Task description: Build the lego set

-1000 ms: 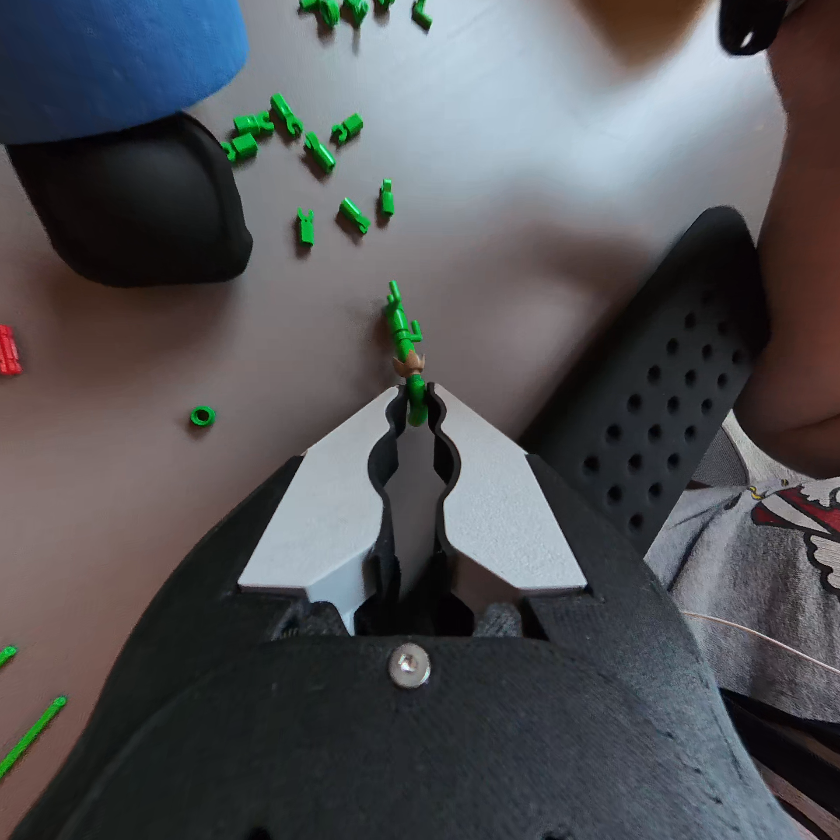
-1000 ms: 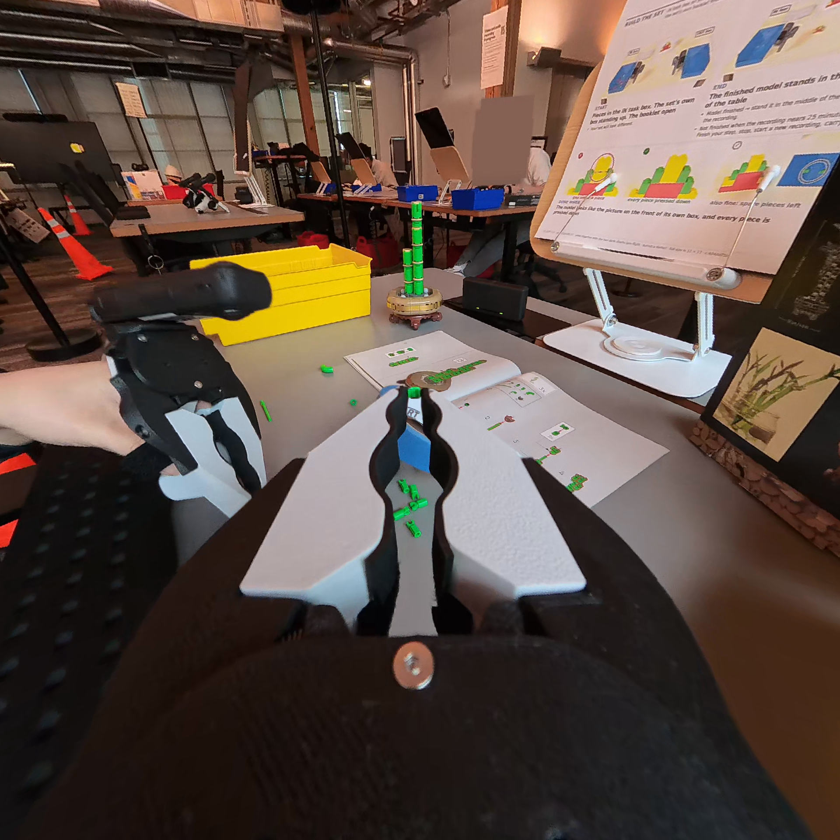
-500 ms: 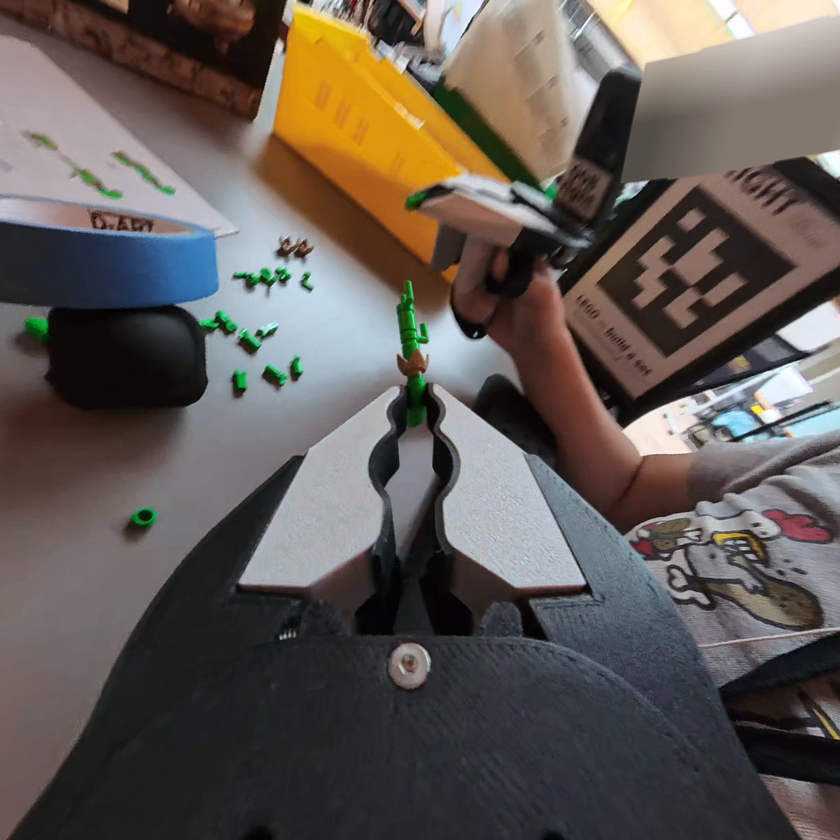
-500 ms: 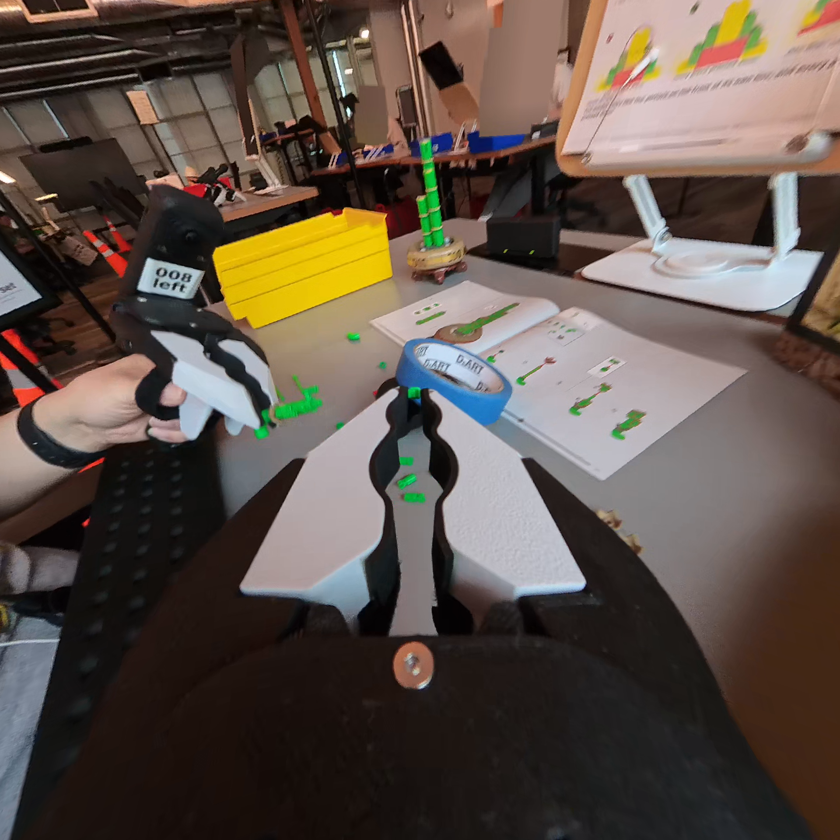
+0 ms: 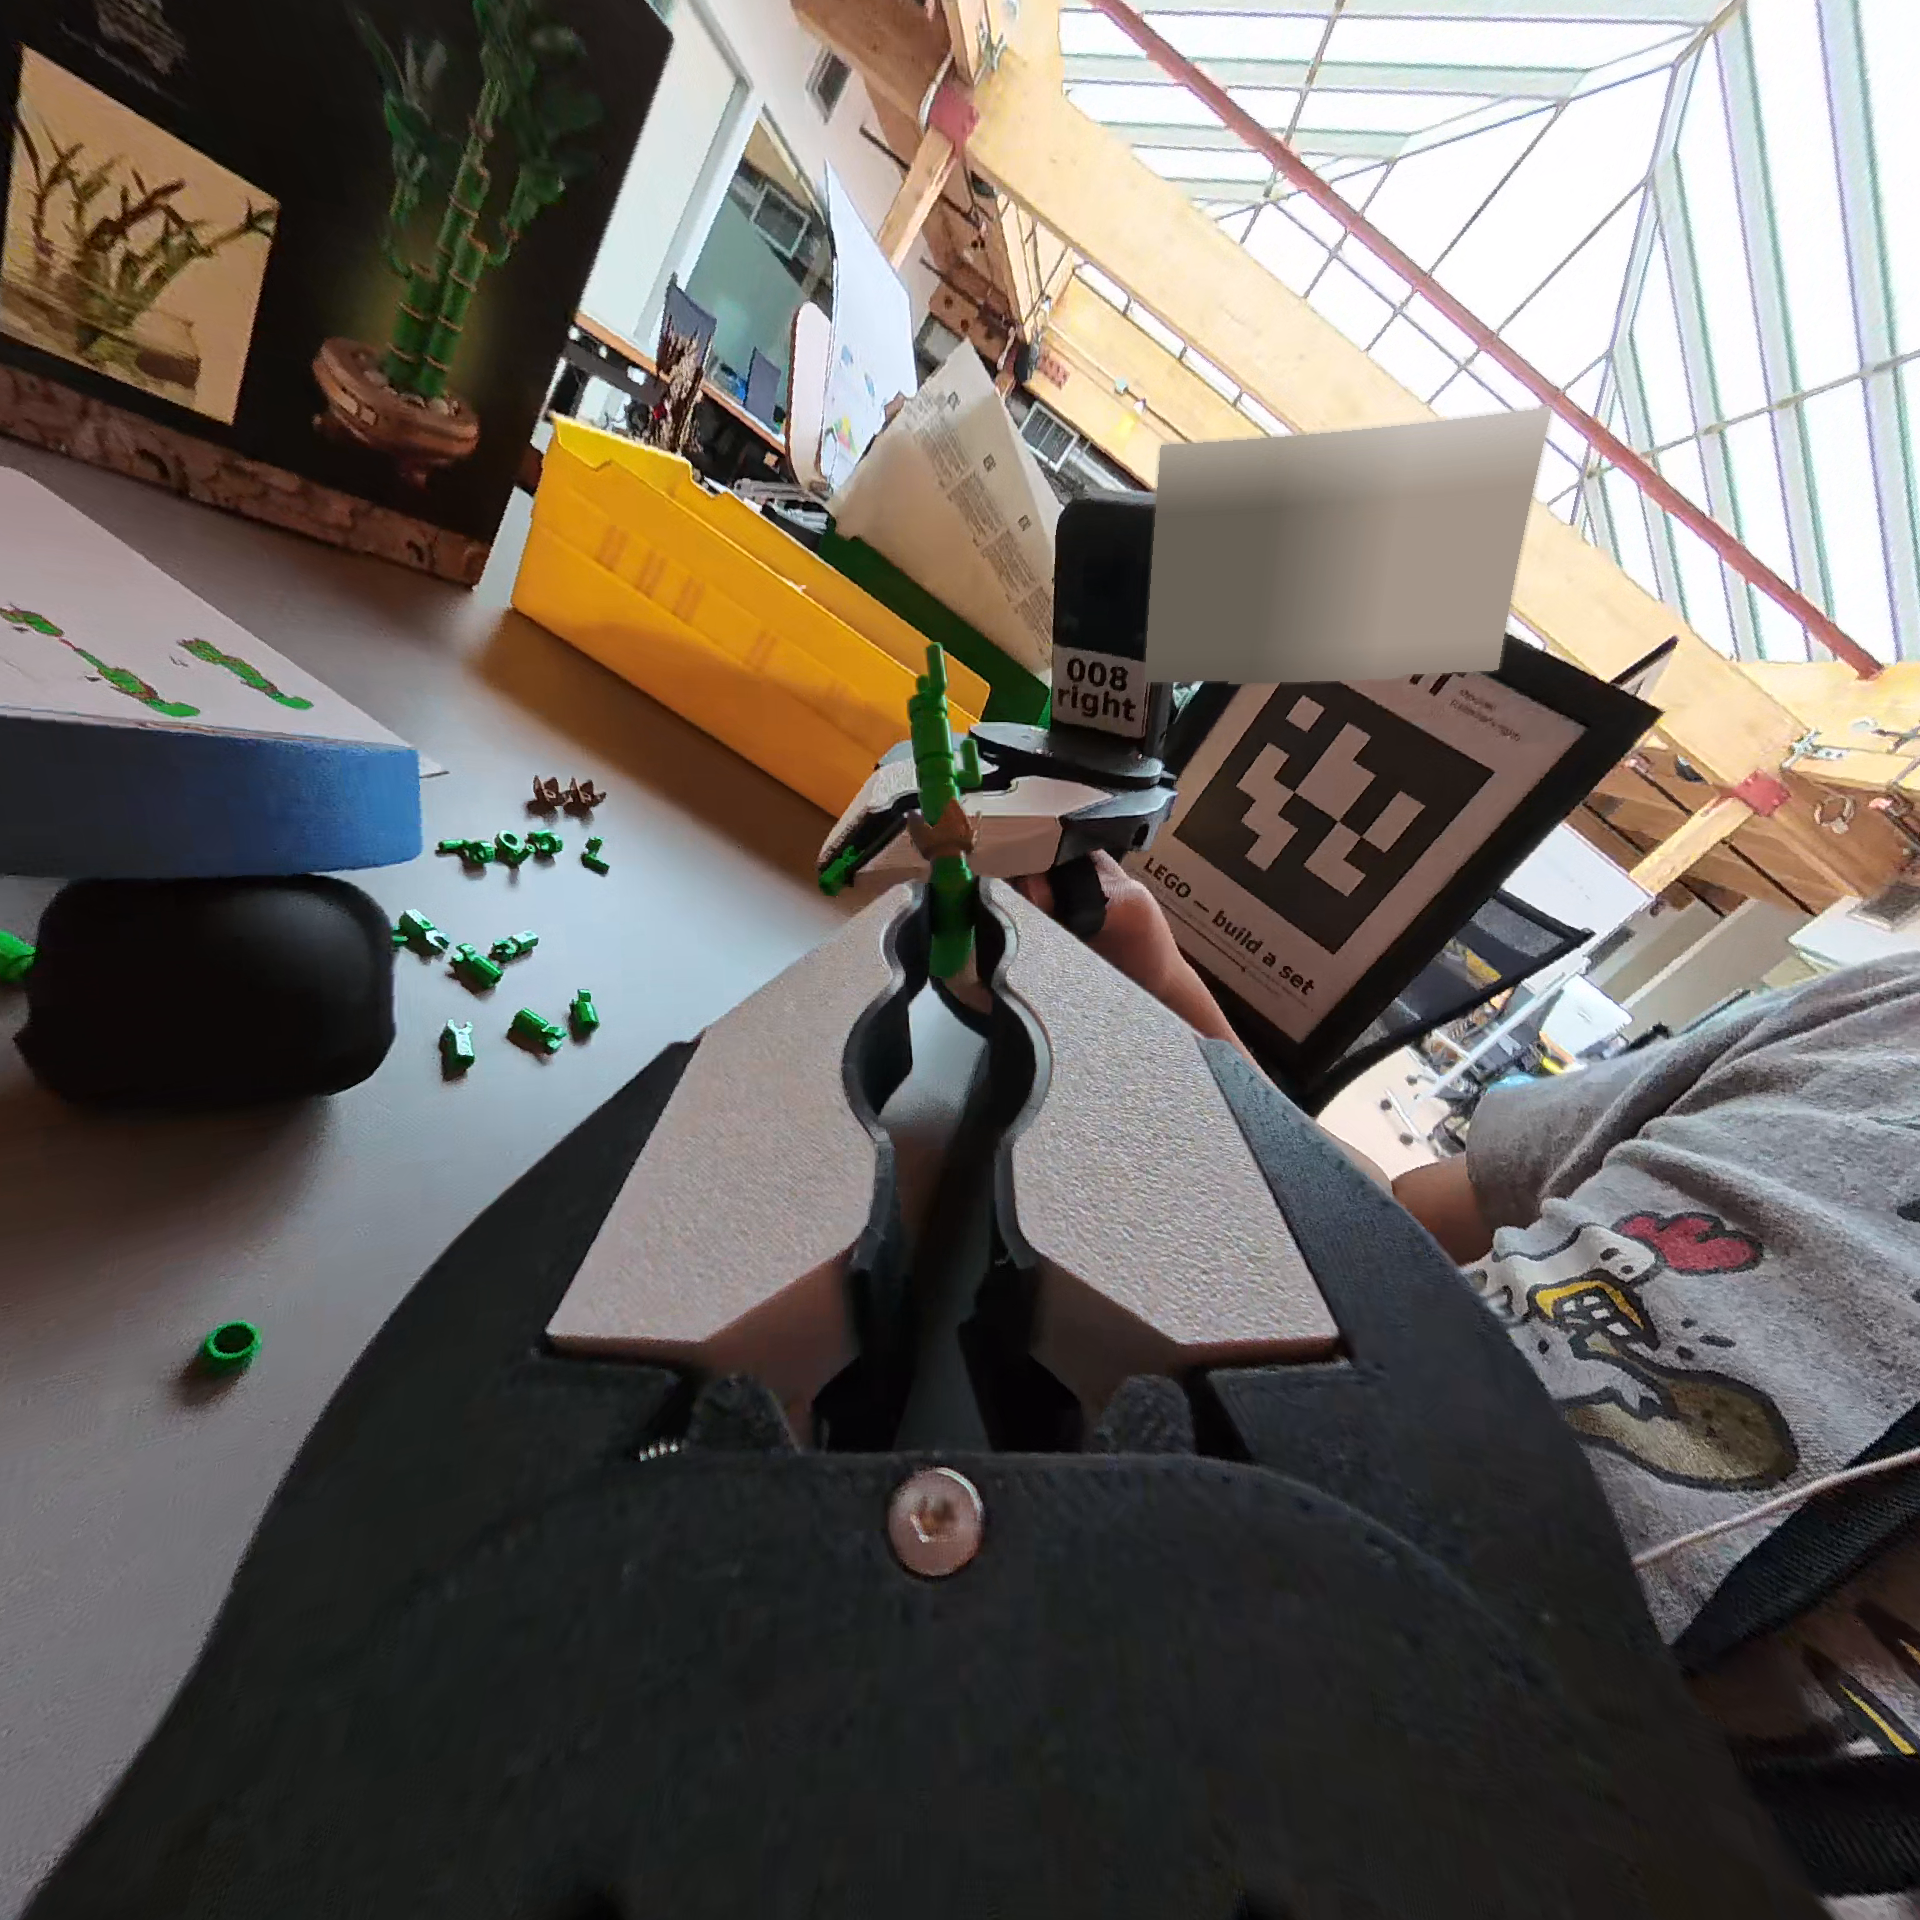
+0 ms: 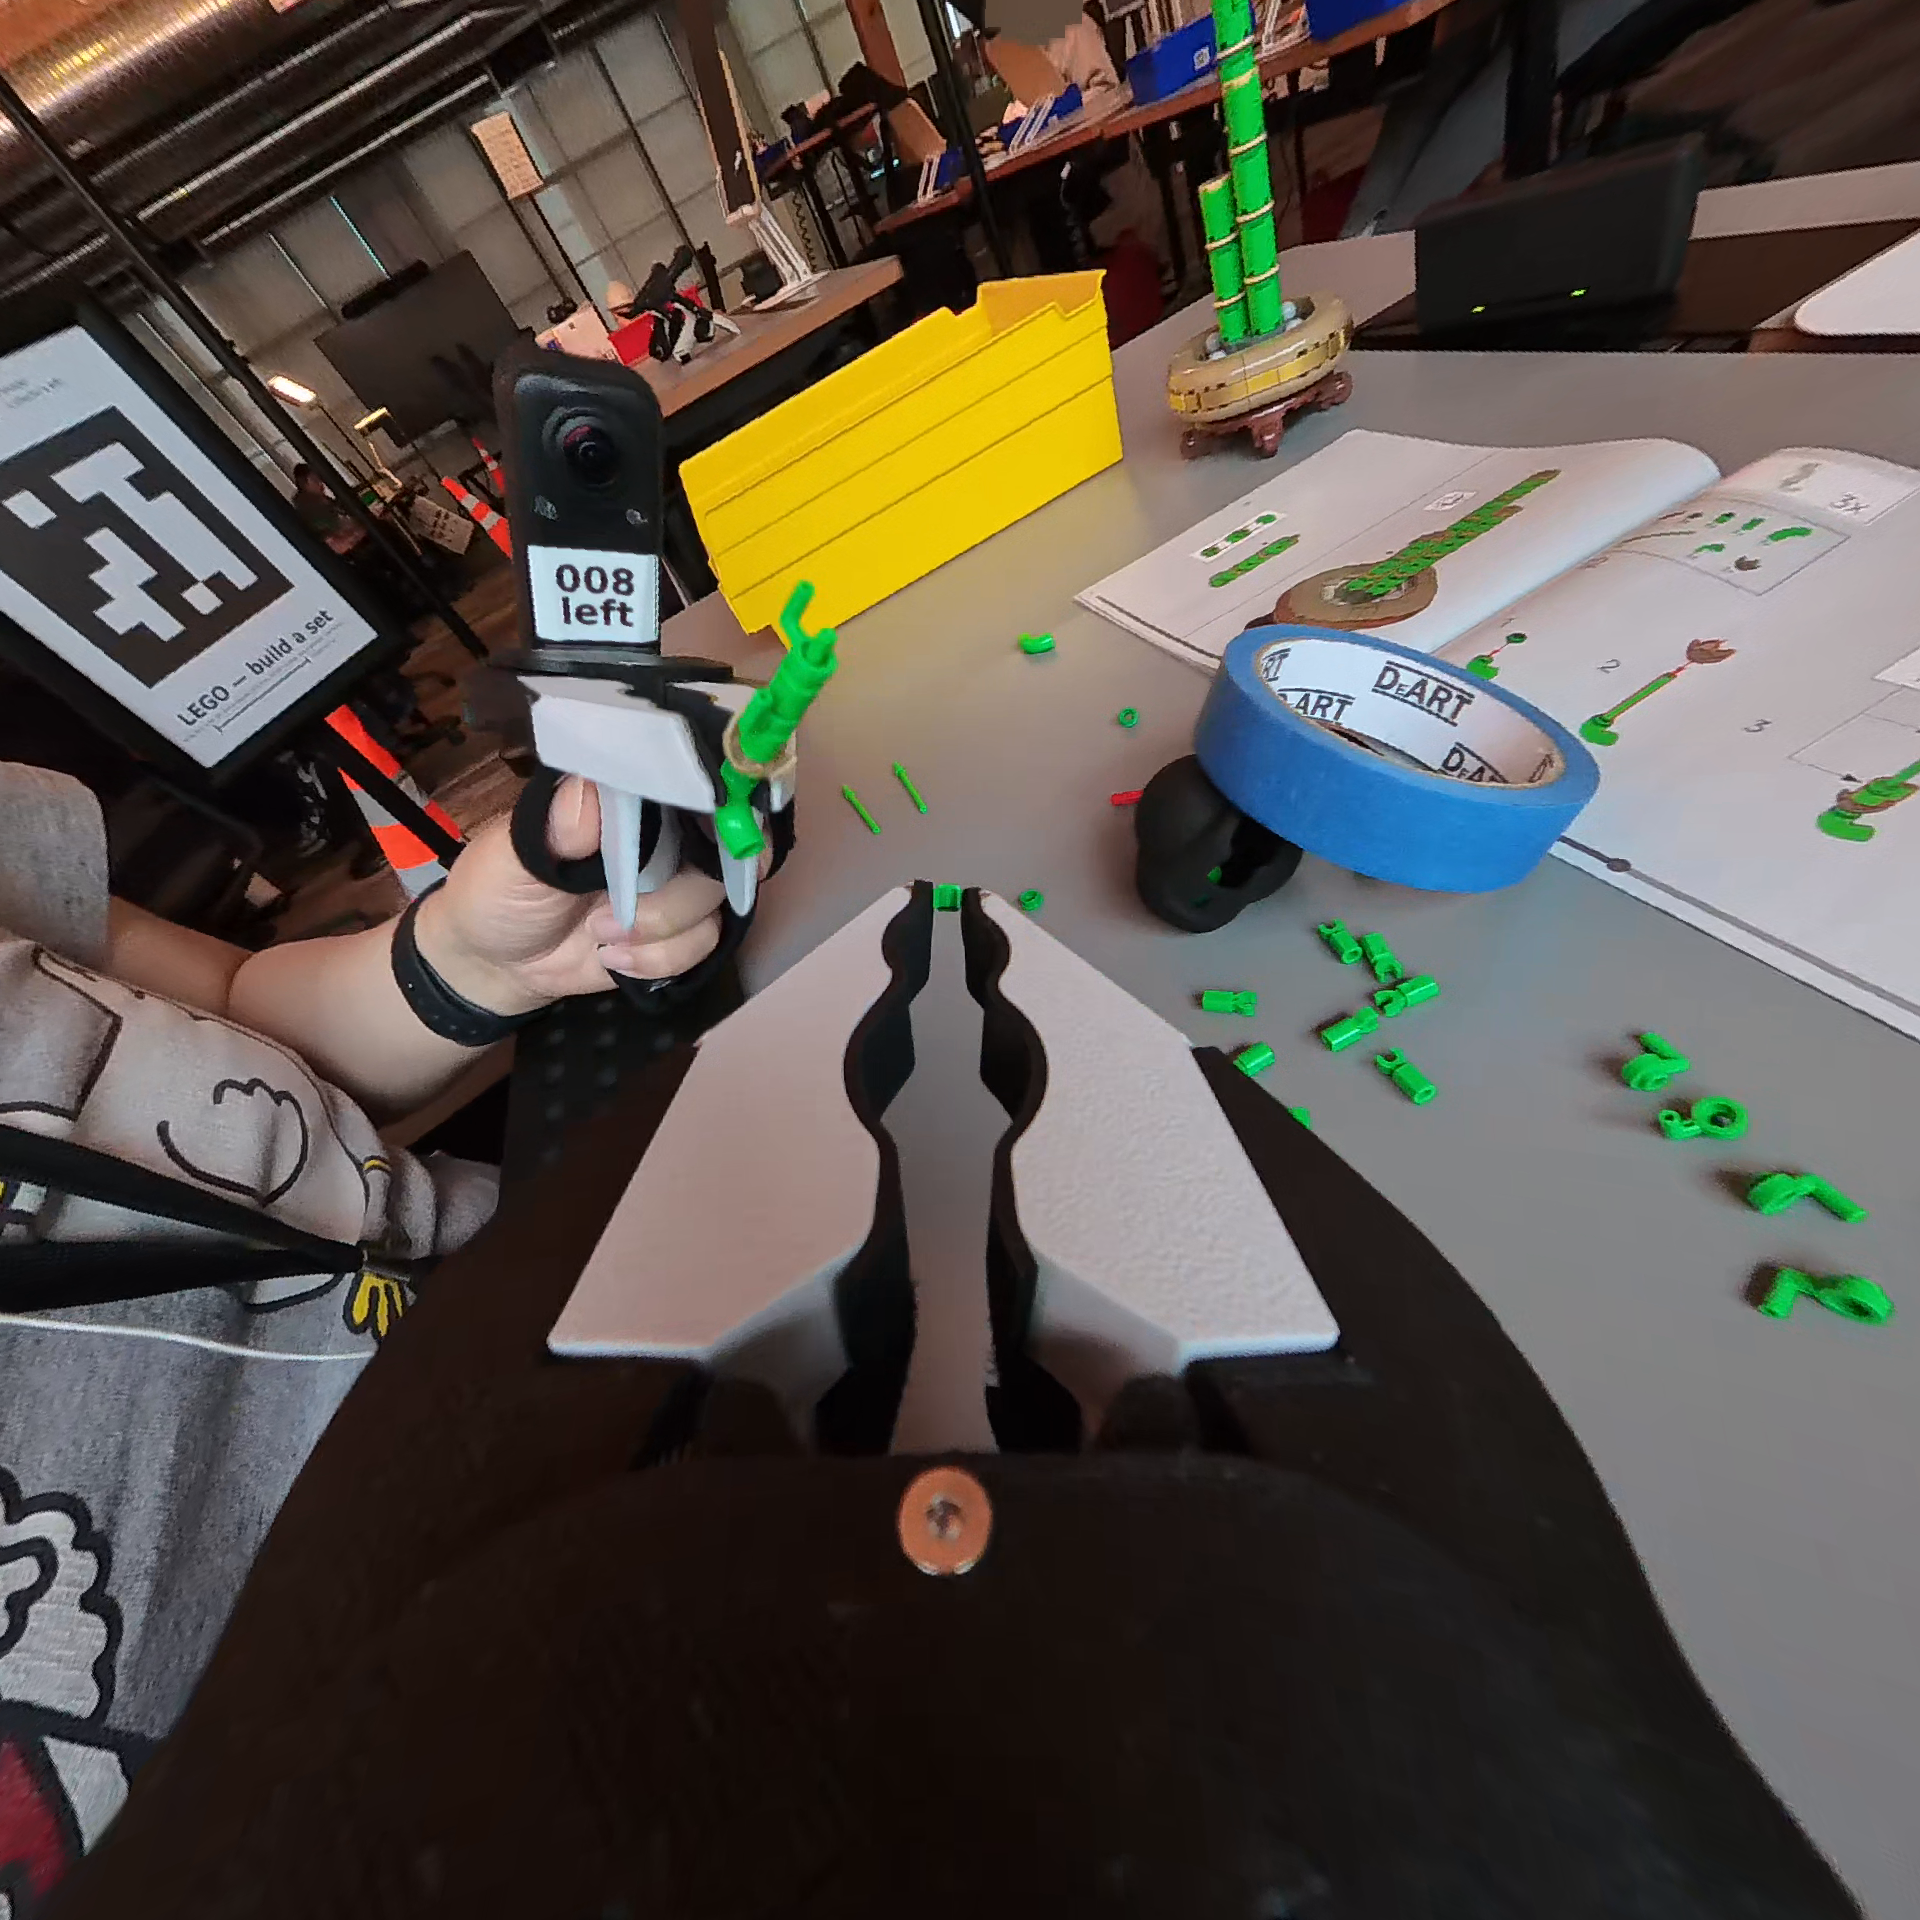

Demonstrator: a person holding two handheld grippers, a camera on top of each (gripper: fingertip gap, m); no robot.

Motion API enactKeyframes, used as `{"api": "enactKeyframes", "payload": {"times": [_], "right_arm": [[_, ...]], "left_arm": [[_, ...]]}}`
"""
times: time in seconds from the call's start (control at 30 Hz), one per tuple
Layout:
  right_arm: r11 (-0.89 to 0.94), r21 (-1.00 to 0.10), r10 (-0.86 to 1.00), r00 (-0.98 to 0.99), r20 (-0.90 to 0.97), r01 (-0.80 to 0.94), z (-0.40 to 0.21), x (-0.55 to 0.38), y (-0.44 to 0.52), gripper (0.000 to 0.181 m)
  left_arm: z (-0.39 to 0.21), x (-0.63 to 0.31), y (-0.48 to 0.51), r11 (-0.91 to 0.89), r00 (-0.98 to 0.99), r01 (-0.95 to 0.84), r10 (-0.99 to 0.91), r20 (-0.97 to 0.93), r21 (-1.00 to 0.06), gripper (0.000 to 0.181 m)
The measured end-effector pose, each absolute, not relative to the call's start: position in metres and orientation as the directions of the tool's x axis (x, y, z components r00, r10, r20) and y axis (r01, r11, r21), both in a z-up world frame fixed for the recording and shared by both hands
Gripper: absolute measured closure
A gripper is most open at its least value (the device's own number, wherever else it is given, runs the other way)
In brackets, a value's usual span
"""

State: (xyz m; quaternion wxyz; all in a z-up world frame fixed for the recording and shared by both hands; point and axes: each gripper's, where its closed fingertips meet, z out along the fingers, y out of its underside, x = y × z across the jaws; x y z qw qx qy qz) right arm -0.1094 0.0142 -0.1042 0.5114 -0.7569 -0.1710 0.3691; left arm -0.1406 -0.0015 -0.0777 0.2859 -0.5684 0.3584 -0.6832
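Green stem with brown collar, blue tape roll, yellow bin, grey table

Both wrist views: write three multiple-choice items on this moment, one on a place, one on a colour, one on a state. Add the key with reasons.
1. Where does the blue tape roll rest?
A. In a yellow bin
B. On the floor
C. Propped on a black object, next to the open booklet

2. What colour is the small piece at the right gripper tips?
A. Green
B. Red
C. White

3. What state is the left gripper in?
A. Open and empty
B. Shut on the green stem
C. Lying flat on the table

Key: 1 C, the roll tilts with one edge up on the black object; 2 A, a bright green bit sits between the tips; 3 B, the stem's lower end is pinched between the fingertips and the stem stands out beyond them.
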Motion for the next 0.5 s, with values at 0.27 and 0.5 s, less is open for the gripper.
{"api": "enactKeyframes", "payload": {"times": [0.27,0.5], "right_arm": [[-0.471,-0.856,0.629,0.6,-0.495,-0.213,-0.085,-0.112,0.013,0.178],[-0.482,-0.842,0.627,0.575,-0.525,-0.244,-0.072,-0.117,0.009,0.178]], "left_arm": [[-0.067,-0.152,0.007,-0.539,-0.179,0.076,-0.835,0.52,-0.839,0.177],[-0.065,-0.155,0.001,-0.387,-0.122,0.094,-0.919,0.375,-0.917,0.176]]}}
